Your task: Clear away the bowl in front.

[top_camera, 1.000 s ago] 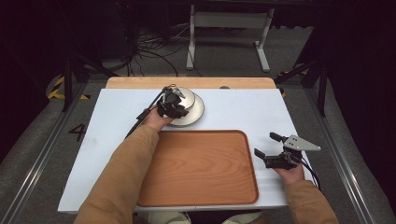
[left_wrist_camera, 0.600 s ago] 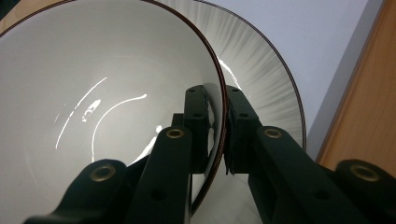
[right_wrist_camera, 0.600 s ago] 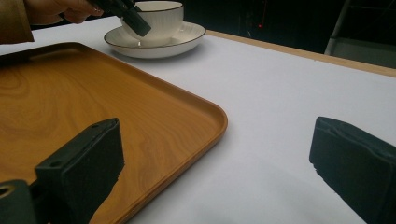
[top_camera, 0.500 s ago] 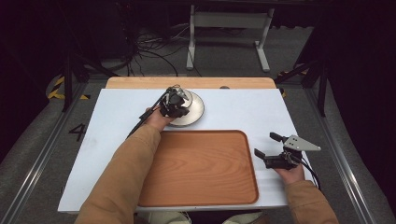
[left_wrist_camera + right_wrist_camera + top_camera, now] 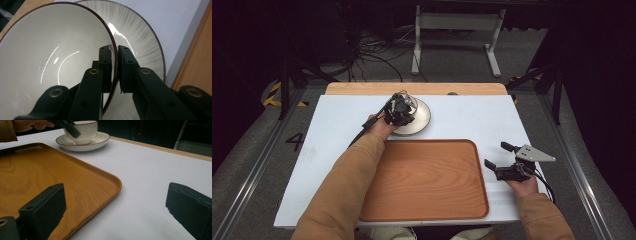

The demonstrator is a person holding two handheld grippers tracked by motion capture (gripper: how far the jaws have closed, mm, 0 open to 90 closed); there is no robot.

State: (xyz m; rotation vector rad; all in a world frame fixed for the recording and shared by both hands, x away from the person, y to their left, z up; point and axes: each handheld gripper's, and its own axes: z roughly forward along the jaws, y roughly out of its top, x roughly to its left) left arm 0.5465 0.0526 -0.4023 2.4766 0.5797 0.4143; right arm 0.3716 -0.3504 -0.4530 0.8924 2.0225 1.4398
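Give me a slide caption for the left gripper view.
Left tongs pinch the white bowl by its rim, above its saucer.

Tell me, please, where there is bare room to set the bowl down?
The wooden tray is bare throughout, between both forearms. The white tabletop is free right of the saucer. It is crowded only there, where the left gripper clamps the bowl.

— Where does the white ribbed cup (image 5: 83,130) sit?
— On the round white saucer (image 5: 100,140), at the far middle of the white counter (image 5: 472,120).
— And the rectangular wooden tray (image 5: 427,180)?
— Nearer the person, just before the saucer; seemingly apart from it.
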